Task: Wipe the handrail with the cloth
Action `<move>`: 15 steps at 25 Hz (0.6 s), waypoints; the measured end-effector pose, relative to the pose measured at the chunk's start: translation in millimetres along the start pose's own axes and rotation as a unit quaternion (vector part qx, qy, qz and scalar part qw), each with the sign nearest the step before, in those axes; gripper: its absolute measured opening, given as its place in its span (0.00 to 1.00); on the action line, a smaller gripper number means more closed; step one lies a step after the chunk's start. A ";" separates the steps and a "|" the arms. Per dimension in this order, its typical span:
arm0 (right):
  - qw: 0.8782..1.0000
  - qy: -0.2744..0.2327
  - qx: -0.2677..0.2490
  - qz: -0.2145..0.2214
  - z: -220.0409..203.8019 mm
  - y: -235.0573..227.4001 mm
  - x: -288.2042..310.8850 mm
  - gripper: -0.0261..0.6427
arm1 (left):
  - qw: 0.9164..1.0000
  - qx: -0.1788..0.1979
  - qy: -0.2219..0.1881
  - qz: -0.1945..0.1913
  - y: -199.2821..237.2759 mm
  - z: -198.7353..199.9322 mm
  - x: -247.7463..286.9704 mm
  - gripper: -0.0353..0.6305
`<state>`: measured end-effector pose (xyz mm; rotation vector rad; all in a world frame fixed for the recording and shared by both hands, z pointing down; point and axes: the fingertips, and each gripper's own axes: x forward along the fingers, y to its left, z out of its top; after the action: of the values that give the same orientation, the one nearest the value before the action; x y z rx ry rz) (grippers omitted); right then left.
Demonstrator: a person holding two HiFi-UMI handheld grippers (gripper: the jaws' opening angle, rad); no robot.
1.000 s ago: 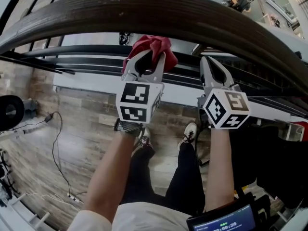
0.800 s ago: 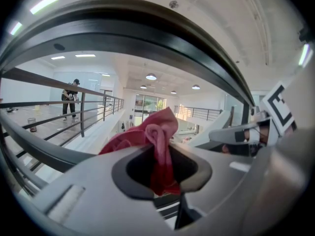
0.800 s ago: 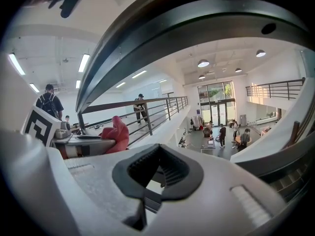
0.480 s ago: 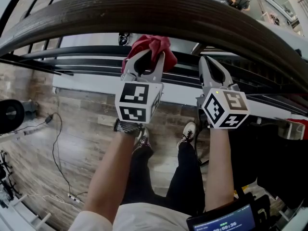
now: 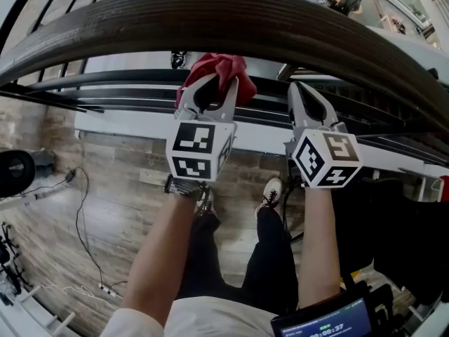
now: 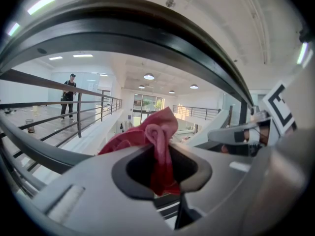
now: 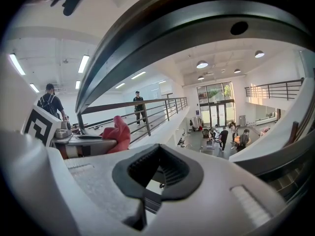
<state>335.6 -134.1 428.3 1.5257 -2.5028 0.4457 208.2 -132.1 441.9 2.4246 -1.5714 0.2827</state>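
Nearest, the left gripper (image 5: 219, 83) has its jaws clamped on a bunched red cloth (image 5: 223, 67) that pokes up past the tips. Just beside it, the right gripper (image 5: 297, 90) has its jaws closed together with nothing between them. The cloth sits right at the lower edge of the dark wooden handrail (image 5: 231, 20), which curves across above both grippers.

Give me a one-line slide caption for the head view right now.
Left gripper holds a red cloth by the dark wooden handrail; right gripper shut and empty alongside.
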 end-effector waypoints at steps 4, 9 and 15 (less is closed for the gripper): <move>1.000 0.000 0.000 -0.001 0.5 -8.4 -4.5 0.04 | 1.000 -0.001 0.002 -0.002 -8.7 0.9 4.1 0.18; 1.000 -0.002 0.000 -0.003 1.5 -14.7 -7.1 0.04 | 1.000 0.000 0.003 -0.006 -16.6 0.2 7.7 0.18; 1.000 -0.001 0.000 -0.009 -1.3 -22.8 -13.8 0.04 | 1.000 0.002 0.006 -0.018 -30.0 -0.7 13.0 0.18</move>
<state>362.1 -131.9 429.0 1.5476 -2.4887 0.4420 240.9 -131.4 443.6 2.4479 -1.5220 0.2930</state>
